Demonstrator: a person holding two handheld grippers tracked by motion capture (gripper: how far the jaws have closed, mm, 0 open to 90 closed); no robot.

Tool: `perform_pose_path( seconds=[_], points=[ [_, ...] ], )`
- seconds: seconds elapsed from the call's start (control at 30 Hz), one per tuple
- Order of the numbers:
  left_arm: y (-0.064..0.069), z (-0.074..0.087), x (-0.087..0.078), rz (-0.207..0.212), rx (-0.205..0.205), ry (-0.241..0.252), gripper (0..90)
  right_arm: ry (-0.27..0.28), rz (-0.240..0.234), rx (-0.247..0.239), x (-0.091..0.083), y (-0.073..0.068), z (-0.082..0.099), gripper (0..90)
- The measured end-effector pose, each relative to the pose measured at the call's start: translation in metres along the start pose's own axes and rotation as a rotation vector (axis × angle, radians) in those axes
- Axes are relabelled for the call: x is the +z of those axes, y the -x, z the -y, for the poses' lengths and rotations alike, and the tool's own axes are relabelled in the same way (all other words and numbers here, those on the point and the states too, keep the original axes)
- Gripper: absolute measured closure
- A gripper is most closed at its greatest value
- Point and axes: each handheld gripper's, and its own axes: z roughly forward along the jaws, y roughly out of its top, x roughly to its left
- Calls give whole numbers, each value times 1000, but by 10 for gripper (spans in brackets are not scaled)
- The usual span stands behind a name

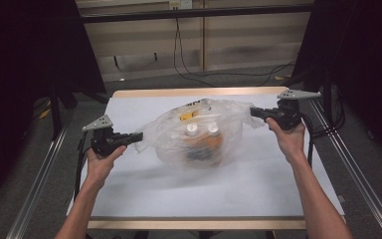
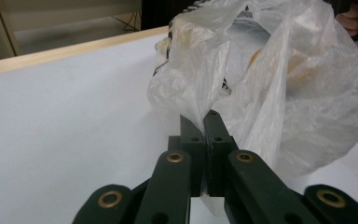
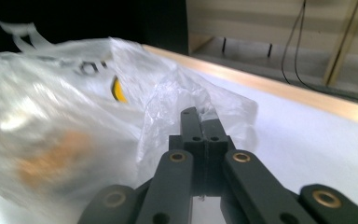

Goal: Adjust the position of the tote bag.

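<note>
Table (image 1: 229, 194): white top, light wood edging, centre of room. Floor (image 1: 25, 164): grey, w/ black cables (image 1: 189, 69) trailing along rear. Back wall (image 1: 248, 40): pale beige panels, vertical wood strips. Metal rails (image 1: 37, 184) run L & R of table. Black curtains (image 1: 25, 59) both sides. Lighting: dim, even.
</note>
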Motion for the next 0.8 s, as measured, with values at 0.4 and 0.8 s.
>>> perform_pose_path(
  seconds=[0.4, 0.8],
  points=[
    [8, 22, 3, 48, 34, -129, 896, -59, 38, 36, -16, 10, 44, 900],
    [4, 44, 32, 40, 37, -279, 897, -210, 74, 23, 8, 14, 72, 900]
  ],
)
